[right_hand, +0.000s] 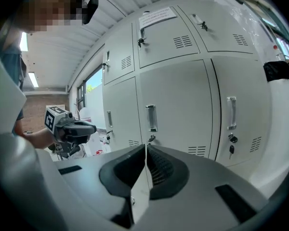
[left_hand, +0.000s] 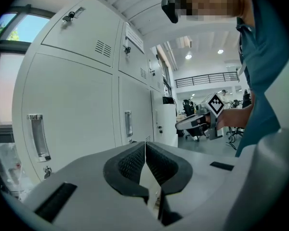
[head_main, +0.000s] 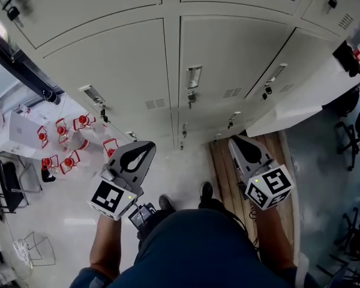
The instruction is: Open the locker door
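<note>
Lockers (head_main: 102, 59) of pale grey metal stand in a bank before the person. The shut locker door (head_main: 228, 53) in the middle, plain grey with a recessed silver handle (head_main: 194, 77) and small vent slots, lies ahead between the two grippers. The grey left gripper (head_main: 145, 146) and grey right gripper (head_main: 236, 139) hang short of it, touching no door, each with its jaws pressed together on nothing.
</note>
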